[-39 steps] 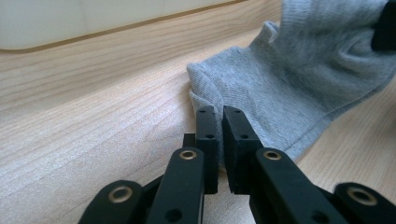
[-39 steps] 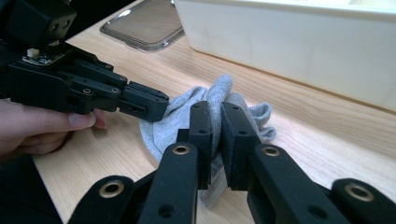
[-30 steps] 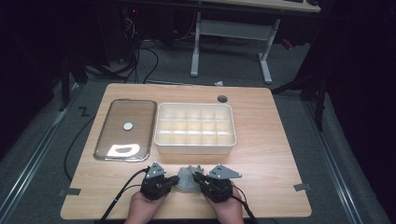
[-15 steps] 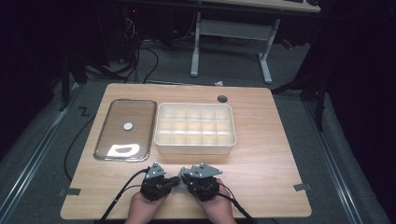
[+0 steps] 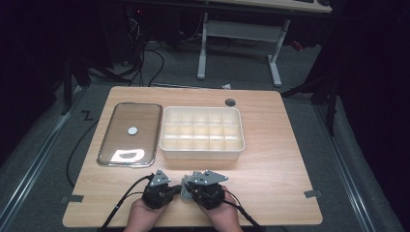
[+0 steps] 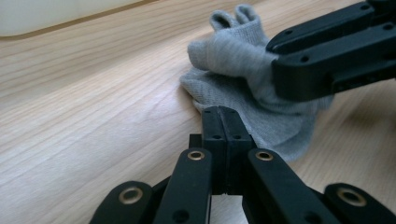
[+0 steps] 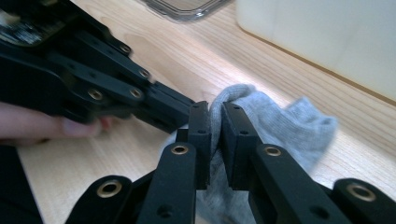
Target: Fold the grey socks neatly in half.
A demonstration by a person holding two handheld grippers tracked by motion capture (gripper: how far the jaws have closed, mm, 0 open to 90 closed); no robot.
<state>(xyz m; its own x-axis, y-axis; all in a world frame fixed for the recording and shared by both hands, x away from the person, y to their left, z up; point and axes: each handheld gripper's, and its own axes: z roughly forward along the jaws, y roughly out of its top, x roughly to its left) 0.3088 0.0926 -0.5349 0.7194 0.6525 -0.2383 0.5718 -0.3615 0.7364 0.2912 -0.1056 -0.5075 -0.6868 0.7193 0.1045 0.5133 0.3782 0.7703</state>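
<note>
At the bottom centre of the high view, both grippers are being held low, tips turned inward. A grey sock [image 5: 185, 189] is being pinched by the right gripper [image 7: 215, 126]; the left gripper [image 6: 219, 122], jaws just closed together, is being rested against its edge. Farther up, a compartment box [image 5: 202, 151] is being left beside a lid [image 5: 129, 131].

One camera hangs above the person's edge of the table [image 5: 270, 164], looking forward and down. Two more ride the grippers, low over the wood and very close. All three share the grey sock [image 6: 252, 88] just in front of the white tray [image 5: 202, 133].
</note>
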